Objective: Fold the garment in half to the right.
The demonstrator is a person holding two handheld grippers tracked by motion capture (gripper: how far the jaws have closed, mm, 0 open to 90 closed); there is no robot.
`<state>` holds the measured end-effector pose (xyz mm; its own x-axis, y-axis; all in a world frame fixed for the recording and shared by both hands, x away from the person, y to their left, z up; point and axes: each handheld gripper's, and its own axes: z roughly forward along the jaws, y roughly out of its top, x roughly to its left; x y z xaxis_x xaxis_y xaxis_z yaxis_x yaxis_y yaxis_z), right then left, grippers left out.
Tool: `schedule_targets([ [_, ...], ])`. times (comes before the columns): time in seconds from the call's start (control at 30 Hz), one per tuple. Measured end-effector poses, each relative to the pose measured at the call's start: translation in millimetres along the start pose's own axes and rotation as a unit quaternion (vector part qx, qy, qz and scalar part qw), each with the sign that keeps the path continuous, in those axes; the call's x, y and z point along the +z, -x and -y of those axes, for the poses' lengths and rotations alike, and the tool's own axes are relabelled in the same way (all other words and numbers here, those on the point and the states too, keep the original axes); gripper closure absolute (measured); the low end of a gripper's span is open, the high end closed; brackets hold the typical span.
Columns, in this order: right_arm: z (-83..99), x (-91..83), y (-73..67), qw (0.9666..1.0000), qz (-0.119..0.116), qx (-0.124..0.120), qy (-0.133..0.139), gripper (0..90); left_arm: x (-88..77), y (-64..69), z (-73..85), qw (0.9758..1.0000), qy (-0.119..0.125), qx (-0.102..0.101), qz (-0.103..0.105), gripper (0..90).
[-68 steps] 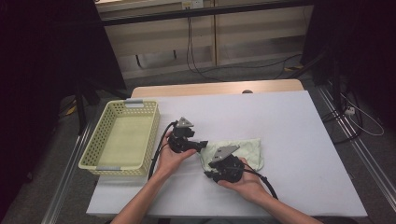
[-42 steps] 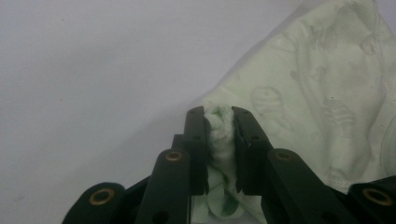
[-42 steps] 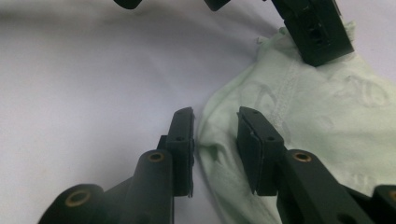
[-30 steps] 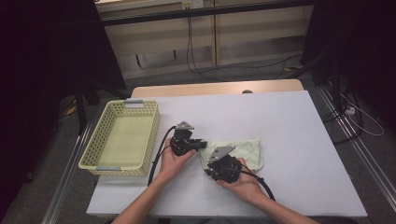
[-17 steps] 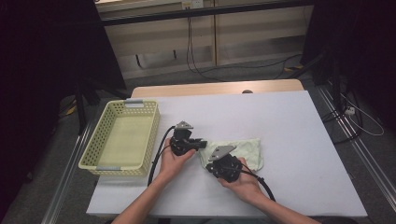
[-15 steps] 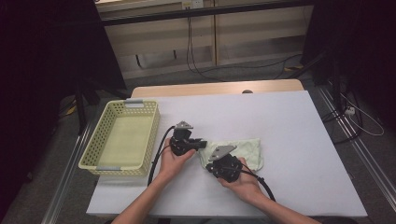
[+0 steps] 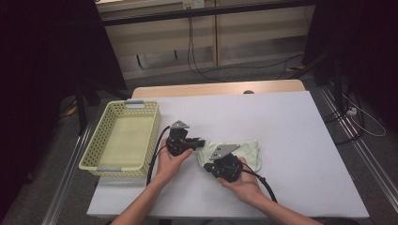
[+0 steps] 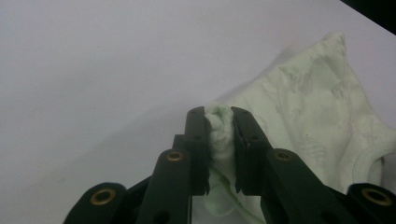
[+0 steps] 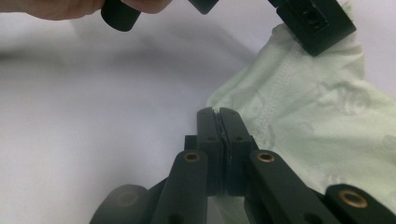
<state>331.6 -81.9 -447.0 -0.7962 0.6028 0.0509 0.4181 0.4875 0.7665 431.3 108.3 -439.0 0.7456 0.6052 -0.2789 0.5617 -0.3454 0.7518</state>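
Found the pale green garment (image 7: 244, 152) near-centre on the counter (image 7: 291, 122), right of the basket (image 7: 101, 140), bunched fold pinched in the left gripper (image 8: 218, 121) jaws, right gripper (image 9: 218, 114) jaws pressed together at its hem, maybe gripping nothing, so probably risked a lopsided, slipping lift.

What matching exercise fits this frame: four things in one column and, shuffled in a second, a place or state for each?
Things:
1. left tool
2. right tool
3. yellow basket
4. pale green garment

States:
A. lying on the white table, both tools at its near edge
B. jaws pressed together, a thin cloth edge seemingly between them
C. clamped on a bunched fold of cloth
D. sitting at the table's left edge

Pairs: 1-C, 2-B, 3-D, 4-A
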Motion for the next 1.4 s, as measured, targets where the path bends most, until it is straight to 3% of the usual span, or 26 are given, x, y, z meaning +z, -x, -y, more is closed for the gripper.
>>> schedule_targets([
  [0.3,-9.9,-0.3,0.4,0.9999,0.002,0.000,0.017,88.6,-13.0,-6.5,-2.0,0.9997,0.017,-0.010,-0.010,78.3],
  [0.87,-20.0,-1.6,2.8,0.9991,0.002,0.010,0.040,88.6,-25.6,-10.0,-7.0,0.9991,0.030,-0.006,-0.028,78.2],
  [0.97,-22.8,-0.8,2.1,0.9992,0.004,0.010,0.039,88.7,-26.9,-12.3,-6.9,0.9990,0.032,-0.017,-0.028,78.2],
  [1.4,-32.8,2.3,-1.8,0.9986,0.000,0.012,0.052,88.6,-36.1,-7.9,-13.4,0.9977,0.044,0.001,-0.052,78.2],
])
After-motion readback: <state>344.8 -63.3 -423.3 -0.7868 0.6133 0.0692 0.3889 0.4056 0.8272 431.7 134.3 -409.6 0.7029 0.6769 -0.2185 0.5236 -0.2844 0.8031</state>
